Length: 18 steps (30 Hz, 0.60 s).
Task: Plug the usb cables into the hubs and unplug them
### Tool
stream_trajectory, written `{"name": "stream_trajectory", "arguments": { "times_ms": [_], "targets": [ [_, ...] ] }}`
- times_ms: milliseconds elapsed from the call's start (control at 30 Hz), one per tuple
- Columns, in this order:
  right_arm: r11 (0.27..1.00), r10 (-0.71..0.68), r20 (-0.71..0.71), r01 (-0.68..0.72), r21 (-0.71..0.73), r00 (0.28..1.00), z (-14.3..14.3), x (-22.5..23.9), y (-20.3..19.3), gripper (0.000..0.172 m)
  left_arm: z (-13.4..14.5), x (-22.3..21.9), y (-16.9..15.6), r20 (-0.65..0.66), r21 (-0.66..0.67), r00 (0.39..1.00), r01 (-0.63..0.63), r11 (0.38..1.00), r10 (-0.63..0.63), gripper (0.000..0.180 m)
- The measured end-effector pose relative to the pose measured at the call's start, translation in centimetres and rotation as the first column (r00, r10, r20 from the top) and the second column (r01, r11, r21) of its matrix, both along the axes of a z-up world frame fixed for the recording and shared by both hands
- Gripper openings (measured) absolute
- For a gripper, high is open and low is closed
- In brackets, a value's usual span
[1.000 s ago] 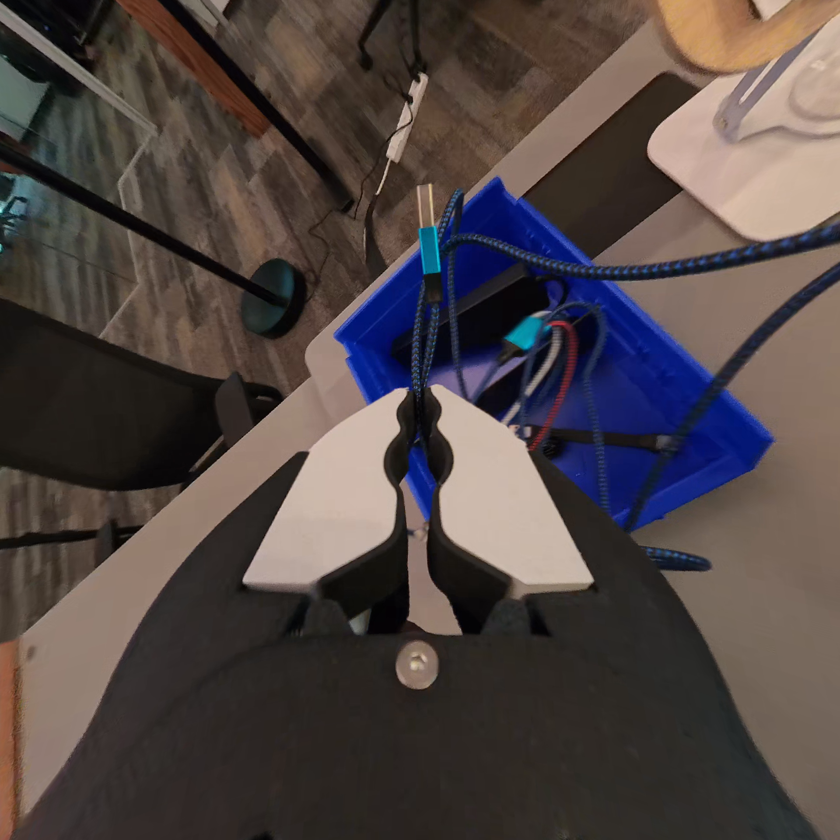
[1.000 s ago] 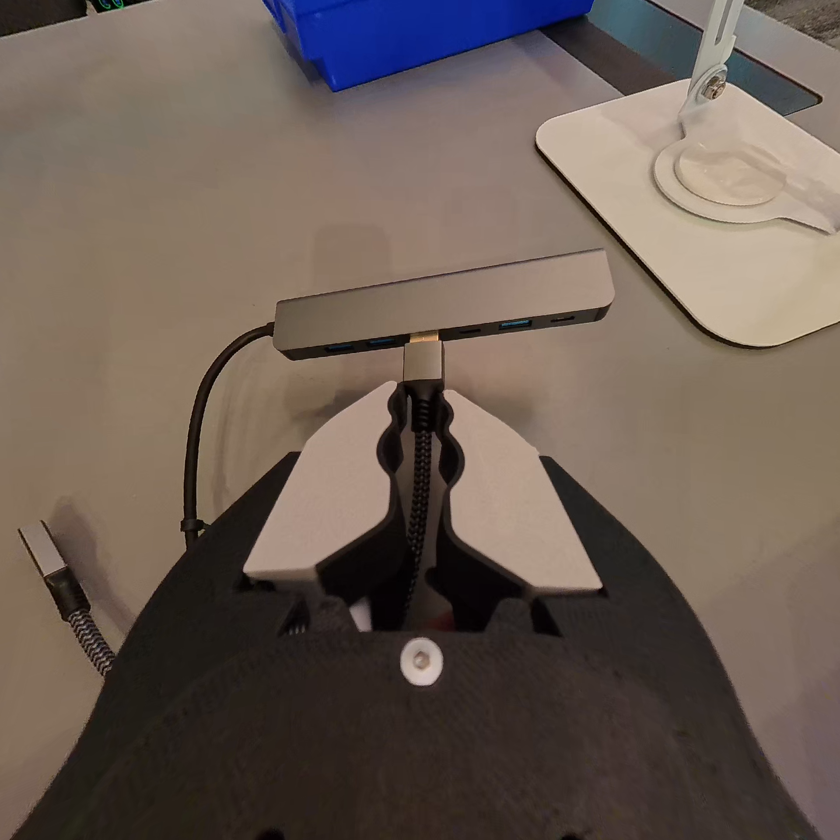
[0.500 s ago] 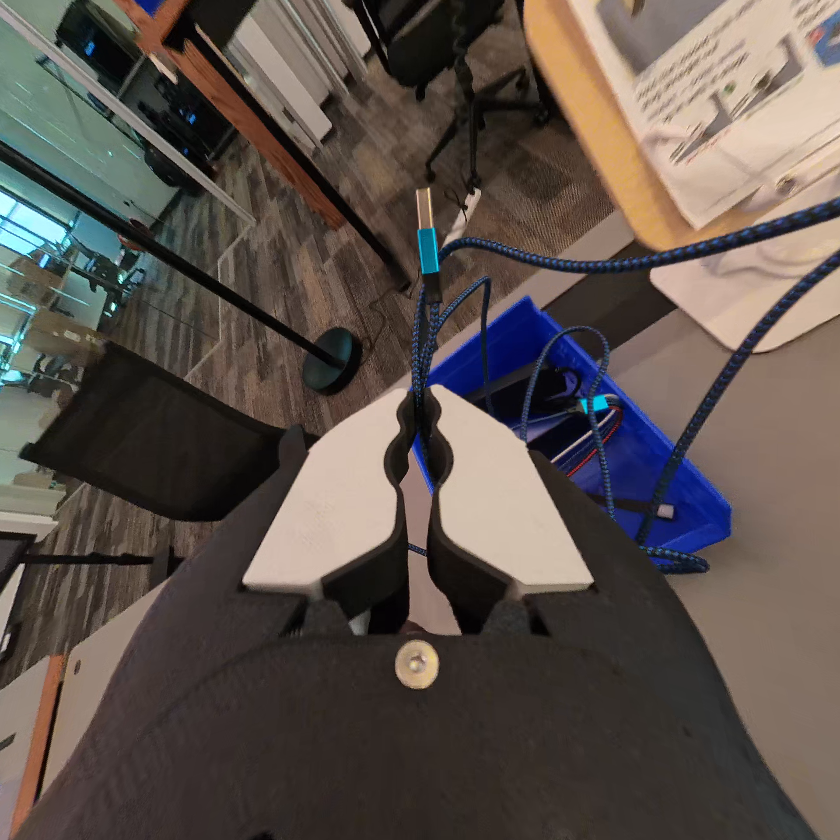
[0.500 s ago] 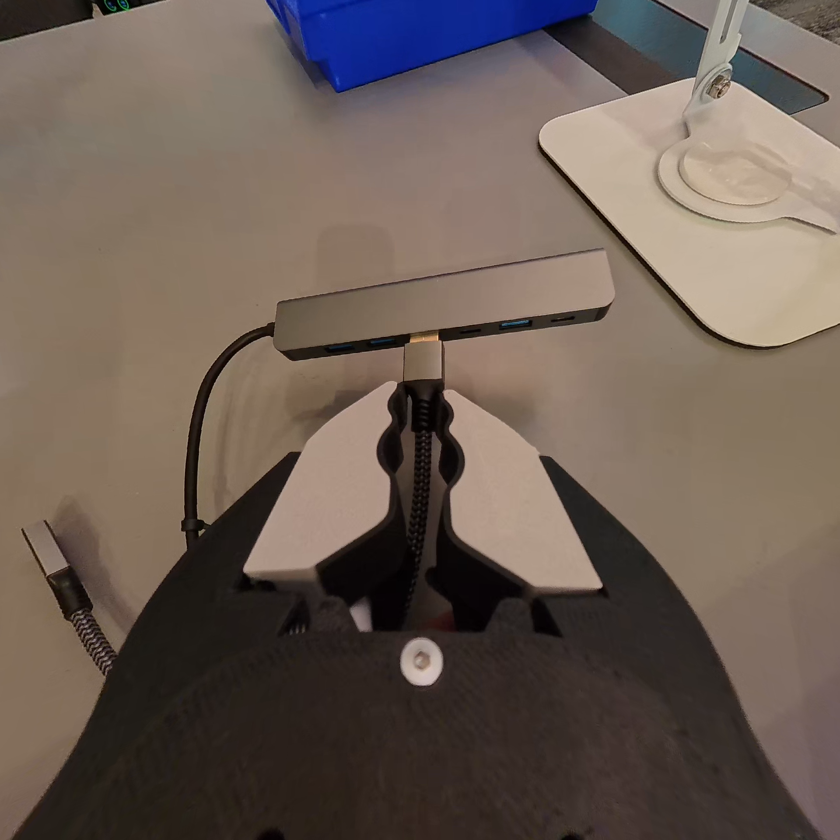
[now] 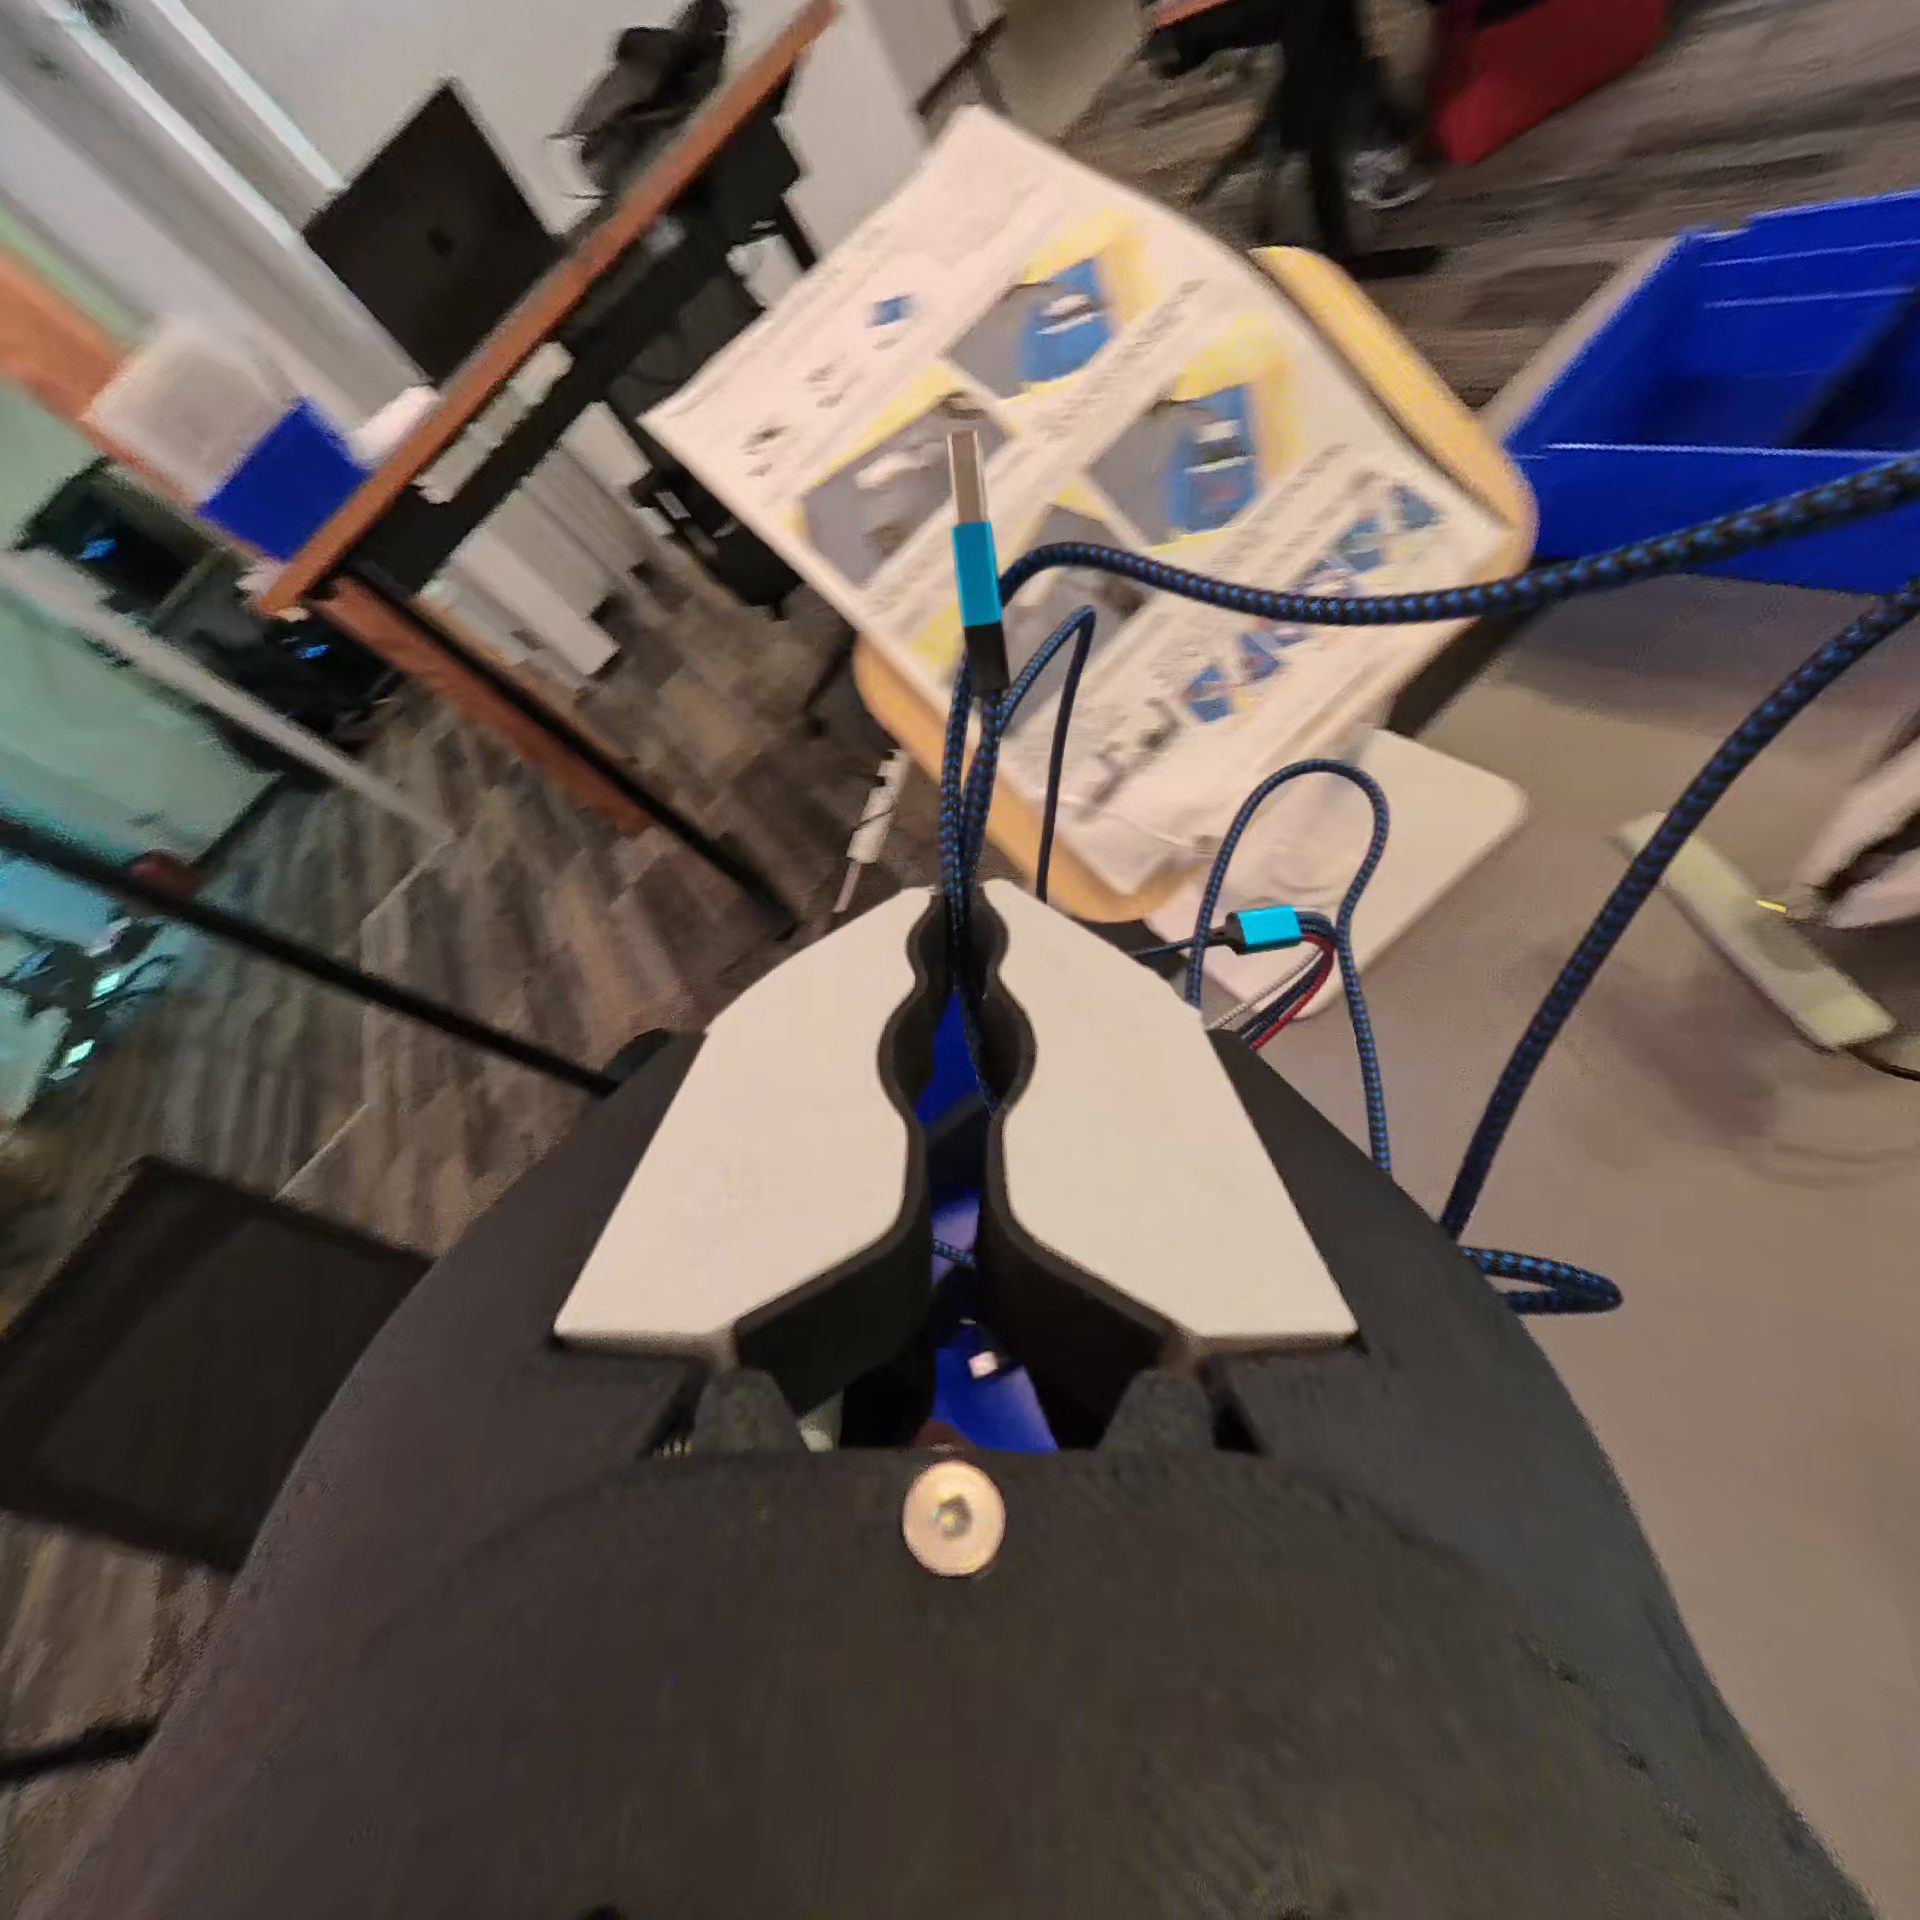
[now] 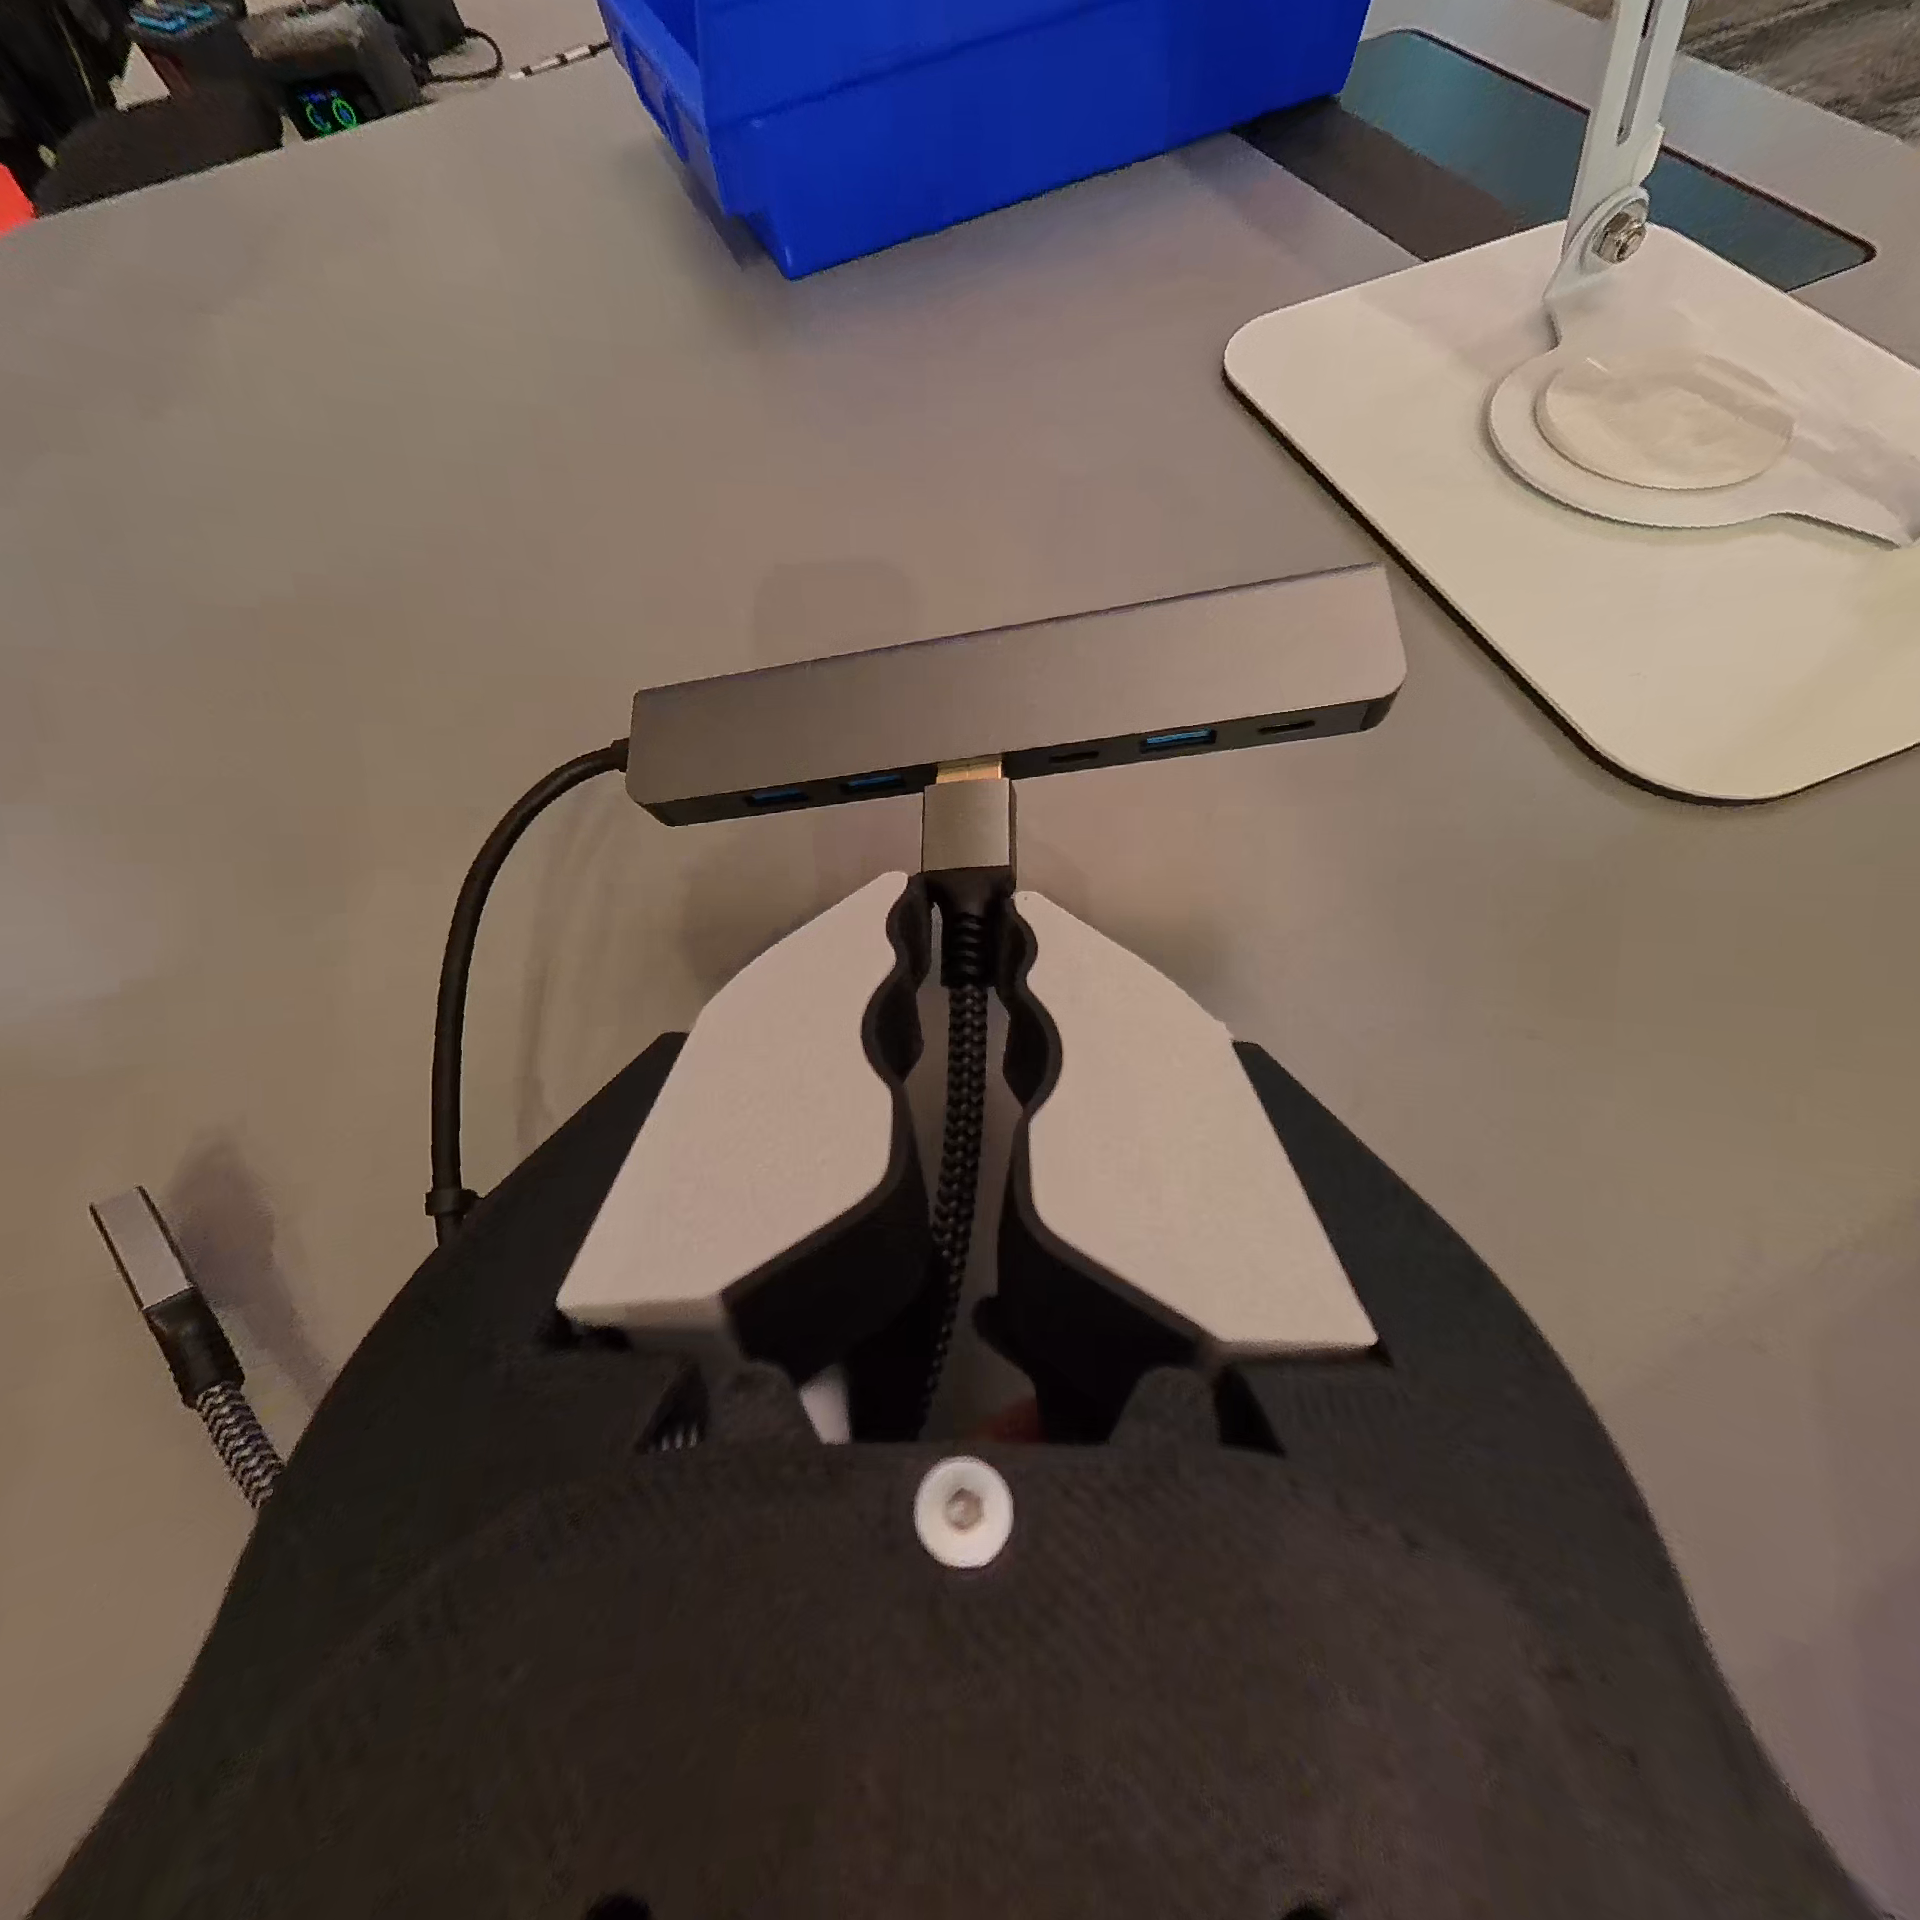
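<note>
The left gripper [image 5: 961,914] pinches a blue cable [image 5: 966,790] held in the air, its plug [image 5: 975,561] free, loops trailing before a blurred poster [image 5: 1091,416], perhaps. The right gripper [image 6: 964,894] clamps a grey cable [image 6: 966,925] whose plug [image 6: 966,821] meets the hub [image 6: 1018,675] on the table [image 6: 416,468], between bin [image 6: 987,104] and stand [image 6: 1610,520].

Left gripper [image 5: 961,914] clamped on blue braided cable [image 5: 971,790], plug [image 5: 975,540] upward.
</note>
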State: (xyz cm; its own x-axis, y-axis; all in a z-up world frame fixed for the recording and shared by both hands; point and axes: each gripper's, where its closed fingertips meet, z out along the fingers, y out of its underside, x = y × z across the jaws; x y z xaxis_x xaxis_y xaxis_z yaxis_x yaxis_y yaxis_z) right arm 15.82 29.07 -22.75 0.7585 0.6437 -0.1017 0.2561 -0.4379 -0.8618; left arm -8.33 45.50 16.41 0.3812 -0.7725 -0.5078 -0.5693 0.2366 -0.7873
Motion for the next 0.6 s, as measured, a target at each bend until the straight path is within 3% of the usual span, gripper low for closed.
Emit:
{"name": "stream_trajectory", "arguments": {
  "times_ms": [100, 367, 467, 600],
  "targets": [
    [1.0, -0.002, -0.023, 0.002, 0.006, 1.0, 0.3, 0.1, 0.0, 0.011, -4.1, 2.8, -3.4, -0.02, -0.111, 0.993, 0.111, 0.988, -0.114, 0.004],
    [0.999, -0.046, -0.024, 0.047, 0.022, 0.999, 0.5, 1.9, -0.3, 0.011, -21.0, 8.3, -9.8, 0.005, -0.447, 0.961, 0.25, 0.859, -0.277, 0.003],
    [0.998, -0.057, -0.036, 0.058, 0.027, 0.998, 0.6, 2.5, -0.4, 0.011, -25.7, 9.2, -10.6, 0.007, -0.503, 0.961, 0.242, 0.83, -0.276, 0.003],
    [0.997, -0.064, -0.04, 0.065, 0.033, 0.997, 0.7, 2.8, -0.4, 0.011, -29.3, 10.0, -11.5, 0.003, -0.551, 0.955, 0.249, 0.797, -0.296, 0.004]
  ]
}}
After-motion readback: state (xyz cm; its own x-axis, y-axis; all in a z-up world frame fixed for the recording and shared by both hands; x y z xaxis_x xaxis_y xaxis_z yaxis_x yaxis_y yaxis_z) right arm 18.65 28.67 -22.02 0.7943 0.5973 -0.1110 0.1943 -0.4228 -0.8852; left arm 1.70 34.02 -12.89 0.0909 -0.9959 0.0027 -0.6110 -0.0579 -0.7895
